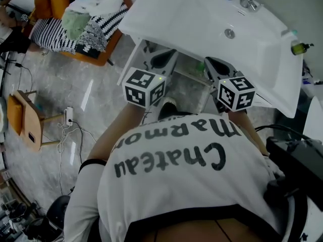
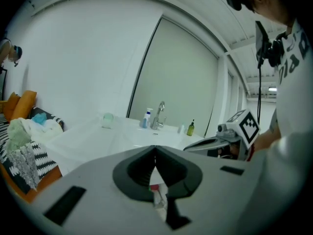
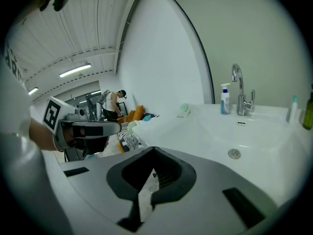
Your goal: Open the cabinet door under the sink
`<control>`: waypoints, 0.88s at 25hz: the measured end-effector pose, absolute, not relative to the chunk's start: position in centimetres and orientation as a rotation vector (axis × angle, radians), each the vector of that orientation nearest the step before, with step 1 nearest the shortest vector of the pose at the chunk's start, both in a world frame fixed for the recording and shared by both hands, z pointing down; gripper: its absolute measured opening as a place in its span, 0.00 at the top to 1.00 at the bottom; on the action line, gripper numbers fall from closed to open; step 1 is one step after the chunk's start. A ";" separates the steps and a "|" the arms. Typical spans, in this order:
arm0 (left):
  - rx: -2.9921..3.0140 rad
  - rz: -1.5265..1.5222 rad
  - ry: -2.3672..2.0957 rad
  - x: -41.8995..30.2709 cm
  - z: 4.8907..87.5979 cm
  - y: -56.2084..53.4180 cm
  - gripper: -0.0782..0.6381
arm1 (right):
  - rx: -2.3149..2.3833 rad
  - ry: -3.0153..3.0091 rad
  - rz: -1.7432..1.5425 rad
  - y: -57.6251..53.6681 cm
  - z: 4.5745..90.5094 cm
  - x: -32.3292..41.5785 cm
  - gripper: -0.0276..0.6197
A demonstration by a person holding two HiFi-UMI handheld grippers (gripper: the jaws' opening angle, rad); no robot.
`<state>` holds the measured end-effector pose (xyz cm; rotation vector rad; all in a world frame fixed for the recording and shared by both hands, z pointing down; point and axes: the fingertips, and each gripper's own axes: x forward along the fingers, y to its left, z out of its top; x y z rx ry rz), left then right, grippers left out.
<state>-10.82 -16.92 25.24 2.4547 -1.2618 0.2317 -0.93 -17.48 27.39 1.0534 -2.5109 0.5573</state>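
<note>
Laundry (image 1: pixel 91 14) lies heaped on an orange chair (image 1: pixel 93 59) at far left. Next we see the left gripper (image 1: pixel 162 59), its jaws pressed together on nothing, pointing under the front edge of the sink (image 1: pixel 202 14). Between the two tools only a narrow strip of the cabinet (image 1: pixel 187 65) shows below the basin; we cannot make out its door. The right gripper (image 1: pixel 217 67) is likewise closed and empty.
</note>
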 end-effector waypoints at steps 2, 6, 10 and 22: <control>2.449 0.233 -1.263 -10.8 25.5 -17.1 0.88 | 1.049 -2.506 0.561 -17.5 27.6 -0.9 0.94; 2.439 0.239 -1.255 -10.6 25.9 -17.2 0.88 | 1.039 -2.496 0.556 -17.2 28.0 -1.1 0.94; 2.427 0.232 -1.259 -10.8 26.0 -17.3 0.88 | 1.026 -2.481 0.548 -16.8 28.3 -1.3 0.94; 2.411 0.273 -1.274 -11.4 27.4 -16.9 0.88 | 0.999 -2.484 0.549 -16.5 29.0 -2.0 0.94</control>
